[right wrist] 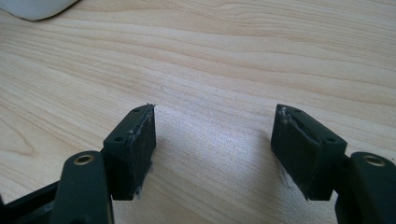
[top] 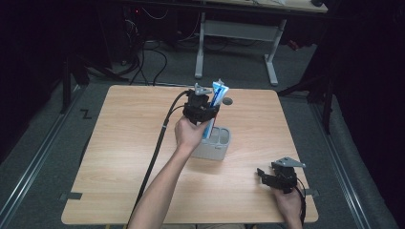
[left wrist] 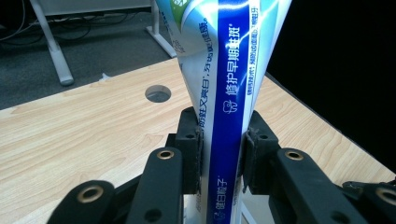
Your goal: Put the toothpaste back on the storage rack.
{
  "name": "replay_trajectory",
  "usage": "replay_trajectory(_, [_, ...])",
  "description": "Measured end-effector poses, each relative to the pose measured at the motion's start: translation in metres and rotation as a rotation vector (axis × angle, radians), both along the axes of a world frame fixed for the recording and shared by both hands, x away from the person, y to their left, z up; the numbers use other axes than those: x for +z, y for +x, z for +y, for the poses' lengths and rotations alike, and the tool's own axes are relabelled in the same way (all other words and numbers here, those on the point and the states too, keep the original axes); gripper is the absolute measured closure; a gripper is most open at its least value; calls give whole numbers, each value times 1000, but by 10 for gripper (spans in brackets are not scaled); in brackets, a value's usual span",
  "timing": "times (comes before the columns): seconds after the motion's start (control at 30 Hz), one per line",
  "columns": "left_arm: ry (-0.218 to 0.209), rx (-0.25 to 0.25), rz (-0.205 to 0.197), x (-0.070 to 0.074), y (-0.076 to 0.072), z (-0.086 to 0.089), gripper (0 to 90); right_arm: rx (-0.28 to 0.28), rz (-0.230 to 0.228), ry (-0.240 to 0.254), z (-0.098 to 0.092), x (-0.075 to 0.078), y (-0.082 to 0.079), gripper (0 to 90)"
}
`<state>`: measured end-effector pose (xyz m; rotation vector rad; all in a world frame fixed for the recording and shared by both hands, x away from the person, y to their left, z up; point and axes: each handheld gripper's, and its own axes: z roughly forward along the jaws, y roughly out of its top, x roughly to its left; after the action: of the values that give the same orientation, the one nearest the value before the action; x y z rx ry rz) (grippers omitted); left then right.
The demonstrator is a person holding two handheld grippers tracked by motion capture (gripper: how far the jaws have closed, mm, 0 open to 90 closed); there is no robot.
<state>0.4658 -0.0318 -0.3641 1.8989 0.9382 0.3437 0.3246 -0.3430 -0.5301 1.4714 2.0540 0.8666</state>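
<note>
Evidently left claw [left wrist: 223, 154] pinches toothpaste tube [left wrist: 227, 93] upright between pads, tube's lower end dipping into front compartment of grey holder [top: 218, 148] directly beneath claw. Advice: lower straight, keep tube vertical, release only once seated; soft laminate, glossy, blue-white print, flat crimped top, likely buckles under hard squeeze. Holder: matte plastic, rounded corners. Right claw [right wrist: 214, 149] spread, empty, hovering over wood-grain table [right wrist: 233, 56], well apart, nearer person.
</note>
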Motion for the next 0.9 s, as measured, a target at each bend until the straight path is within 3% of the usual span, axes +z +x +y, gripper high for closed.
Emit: replay_trajectory(0.9, [11, 5, 22, -13, -2, 5, 715, 1, -2, 0, 0, 0, 0, 311])
